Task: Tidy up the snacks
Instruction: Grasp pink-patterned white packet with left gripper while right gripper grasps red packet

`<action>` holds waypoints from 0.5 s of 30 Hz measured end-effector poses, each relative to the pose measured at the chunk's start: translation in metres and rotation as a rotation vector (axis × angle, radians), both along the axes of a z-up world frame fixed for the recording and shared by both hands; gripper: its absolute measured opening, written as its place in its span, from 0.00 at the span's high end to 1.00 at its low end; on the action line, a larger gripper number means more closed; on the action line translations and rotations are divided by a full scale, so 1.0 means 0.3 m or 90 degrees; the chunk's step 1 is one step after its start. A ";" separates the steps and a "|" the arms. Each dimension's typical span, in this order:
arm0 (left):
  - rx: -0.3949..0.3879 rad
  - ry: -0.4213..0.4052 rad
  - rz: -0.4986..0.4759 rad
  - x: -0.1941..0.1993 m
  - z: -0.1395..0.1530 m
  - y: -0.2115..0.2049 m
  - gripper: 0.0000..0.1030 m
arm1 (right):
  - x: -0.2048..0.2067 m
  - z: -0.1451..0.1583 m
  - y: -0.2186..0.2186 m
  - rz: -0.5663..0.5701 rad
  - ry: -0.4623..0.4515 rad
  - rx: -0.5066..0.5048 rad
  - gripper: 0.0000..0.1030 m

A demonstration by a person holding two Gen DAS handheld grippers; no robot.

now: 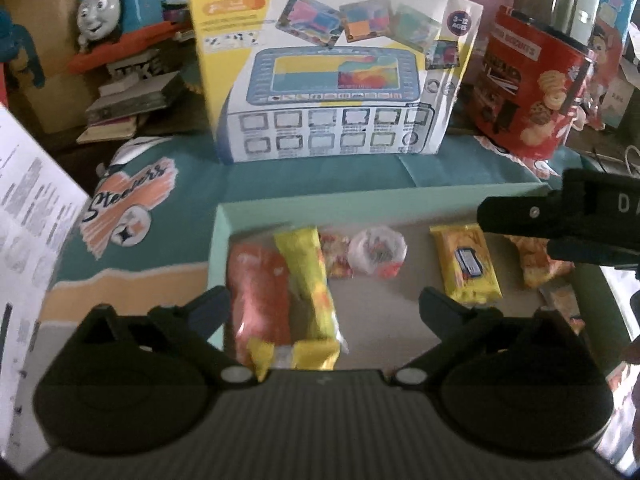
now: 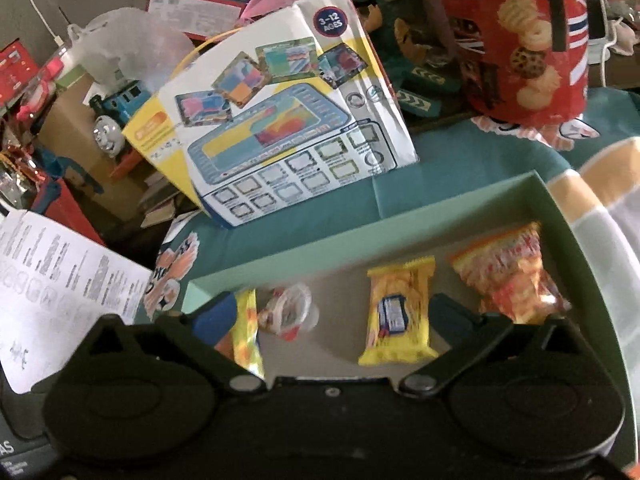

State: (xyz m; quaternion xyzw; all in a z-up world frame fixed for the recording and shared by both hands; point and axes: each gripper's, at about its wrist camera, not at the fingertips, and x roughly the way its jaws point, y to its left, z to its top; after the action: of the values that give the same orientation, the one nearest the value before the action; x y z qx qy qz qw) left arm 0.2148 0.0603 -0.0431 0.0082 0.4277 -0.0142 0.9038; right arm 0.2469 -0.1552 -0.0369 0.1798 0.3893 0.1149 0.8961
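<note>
A pale green box (image 1: pixel 360 204) lies on the teal cloth and holds several snacks. From left to right they are a pink packet (image 1: pixel 260 292), a long yellow packet (image 1: pixel 312 280), a round clear-wrapped tub (image 1: pixel 378 254), a yellow packet with a blue label (image 1: pixel 466 264) and an orange packet (image 1: pixel 540 256). My left gripper (image 1: pixel 324 304) is open over the pink and long yellow packets, touching neither. My right gripper (image 2: pixel 330 310) is open above the tub (image 2: pixel 290 308) and the labelled yellow packet (image 2: pixel 400 312), with the orange packet (image 2: pixel 512 276) to its right. Its black finger (image 1: pixel 520 216) reaches in from the right.
Behind the box (image 2: pixel 280 260) stand a toy tablet carton (image 1: pixel 332 76) and a red biscuit tin (image 1: pixel 532 80). A blue toy train (image 1: pixel 116 4) sits at the back left. A printed paper sheet (image 1: pixel 28 208) lies at the left edge. The cloth carries a Steelers logo (image 1: pixel 128 204).
</note>
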 end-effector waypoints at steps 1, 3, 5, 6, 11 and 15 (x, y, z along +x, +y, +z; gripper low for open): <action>0.001 -0.003 0.000 -0.026 0.009 0.004 0.00 | -0.026 0.007 0.001 0.002 -0.001 0.001 0.00; 0.001 -0.007 0.004 -0.073 0.025 0.016 0.00 | -0.081 0.020 0.003 0.006 -0.004 0.000 0.00; -0.005 -0.008 0.008 -0.122 0.039 0.034 0.00 | -0.135 0.030 0.006 0.011 -0.007 -0.001 0.00; -0.007 -0.008 0.011 -0.151 0.045 0.044 0.00 | -0.164 0.034 0.008 0.014 -0.008 -0.002 0.00; -0.015 -0.004 0.025 -0.284 0.050 0.096 0.00 | -0.290 0.033 0.007 0.029 -0.009 0.000 0.00; -0.023 0.017 0.040 -0.363 0.013 0.127 0.00 | -0.381 0.018 0.001 0.038 -0.003 -0.002 0.00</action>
State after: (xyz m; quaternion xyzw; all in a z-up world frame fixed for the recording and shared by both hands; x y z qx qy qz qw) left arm 0.1058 0.0985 -0.0392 -0.0216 0.4398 0.0063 0.8978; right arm 0.1325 -0.1548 -0.0314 0.1662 0.3927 0.1413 0.8934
